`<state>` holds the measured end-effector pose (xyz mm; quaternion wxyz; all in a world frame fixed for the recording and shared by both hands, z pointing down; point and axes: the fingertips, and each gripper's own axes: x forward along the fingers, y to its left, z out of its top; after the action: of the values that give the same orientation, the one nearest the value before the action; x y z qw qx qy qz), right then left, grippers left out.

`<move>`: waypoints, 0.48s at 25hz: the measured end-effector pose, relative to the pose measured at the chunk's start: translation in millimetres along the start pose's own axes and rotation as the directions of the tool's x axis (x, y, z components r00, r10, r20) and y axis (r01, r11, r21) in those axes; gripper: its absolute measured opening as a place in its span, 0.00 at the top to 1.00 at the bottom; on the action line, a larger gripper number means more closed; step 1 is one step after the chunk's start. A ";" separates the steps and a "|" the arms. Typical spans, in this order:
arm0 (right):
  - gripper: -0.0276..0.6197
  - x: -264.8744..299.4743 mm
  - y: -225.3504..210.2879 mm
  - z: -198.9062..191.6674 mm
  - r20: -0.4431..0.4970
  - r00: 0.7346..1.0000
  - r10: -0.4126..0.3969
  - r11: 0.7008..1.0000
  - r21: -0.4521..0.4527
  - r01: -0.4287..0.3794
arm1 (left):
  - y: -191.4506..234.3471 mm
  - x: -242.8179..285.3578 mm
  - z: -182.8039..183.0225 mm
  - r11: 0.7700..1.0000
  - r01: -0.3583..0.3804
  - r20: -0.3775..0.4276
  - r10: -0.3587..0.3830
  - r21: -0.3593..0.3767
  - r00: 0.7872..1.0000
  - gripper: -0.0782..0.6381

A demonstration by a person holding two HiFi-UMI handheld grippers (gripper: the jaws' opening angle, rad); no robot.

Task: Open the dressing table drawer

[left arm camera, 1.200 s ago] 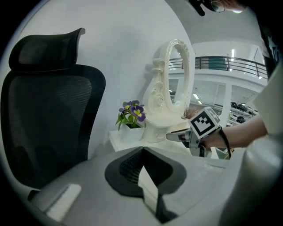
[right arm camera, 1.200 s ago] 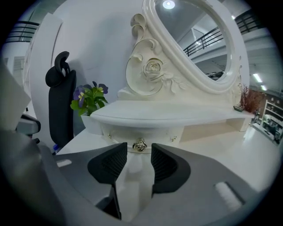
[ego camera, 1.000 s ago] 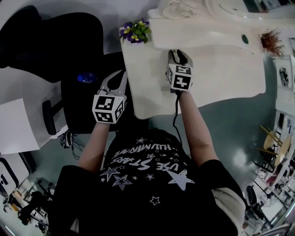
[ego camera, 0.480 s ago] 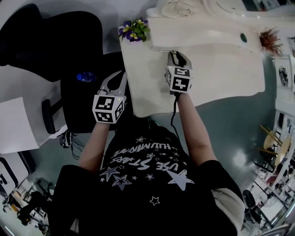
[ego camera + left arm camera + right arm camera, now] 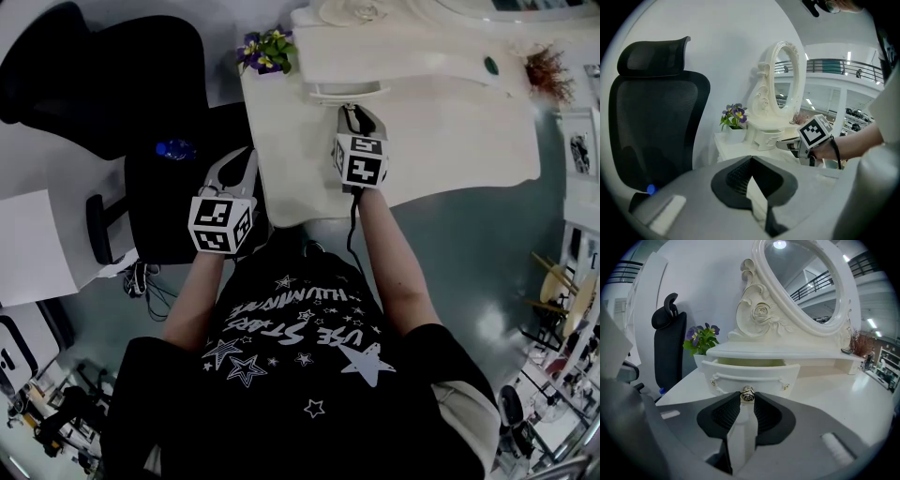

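Landmark: white dressing table (image 5: pixel 450 141) with a flat top and an ornate oval mirror (image 5: pixel 801 282) in a carved cream frame at its back.
Task thing: small white curved-front drawer (image 5: pixel 750 375), set under the raised shelf below the mirror, towards the table's left half.
Drawer state: part way out of its slot; a strip of pale interior shows behind the front panel in the right gripper view.
Drawer knob: small round metal knob (image 5: pixel 748 394) at the middle of the drawer front, with a smaller metal stud near each end of the front.
Right gripper (image 5: pixel 354 111): over the table top in front of the drawer, its dark ribbed jaws clamped on the metal knob from both sides.
Left gripper (image 5: pixel 751 159): off the table's left edge, above the seat of the chair; jaws closed tip to tip with nothing between them.
Potted plant: purple and yellow flowers with green leaves (image 5: pixel 267 52) in a white pot on the table's back left corner.
Chair: black mesh-backed office chair (image 5: pixel 122 84) just left of the table.
Person: black star-printed shirt (image 5: pixel 300 356) in front of the table's near edge, bare forearms reaching to both grippers.
Right end of table: a tuft of reddish-brown dried stems (image 5: pixel 544 67) at the back right corner.
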<state>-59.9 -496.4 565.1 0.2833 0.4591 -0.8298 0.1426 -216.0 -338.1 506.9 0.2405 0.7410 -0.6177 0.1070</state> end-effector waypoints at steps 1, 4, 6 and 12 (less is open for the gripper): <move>0.77 -1.1 0.0 -1.0 0.000 1.000 0.000 1.000 0.001 0.000 | -0.9 -1.1 0.0 1.000 -0.002 0.002 0.002 0.001 1.000 0.89; 0.77 -4.1 0.3 -3.7 -0.004 1.000 0.002 1.000 0.007 -0.002 | -2.3 -4.3 -0.6 1.000 -0.009 0.004 0.009 0.000 1.000 0.89; 0.77 -5.8 0.9 -4.9 -0.006 1.000 0.004 1.000 0.009 -0.004 | -2.4 -6.3 -1.2 1.000 -0.014 0.005 0.014 -0.002 1.000 0.89; 0.77 -11.2 0.5 -10.8 -0.011 1.000 0.009 1.000 0.006 -0.009 | -5.2 -9.8 -3.0 1.000 -0.020 0.008 0.020 -0.006 1.000 0.89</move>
<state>-52.0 -483.1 567.0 0.2858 0.4556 -0.8298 0.1488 -212.6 -327.6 503.9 0.2392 0.7345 -0.6263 0.1048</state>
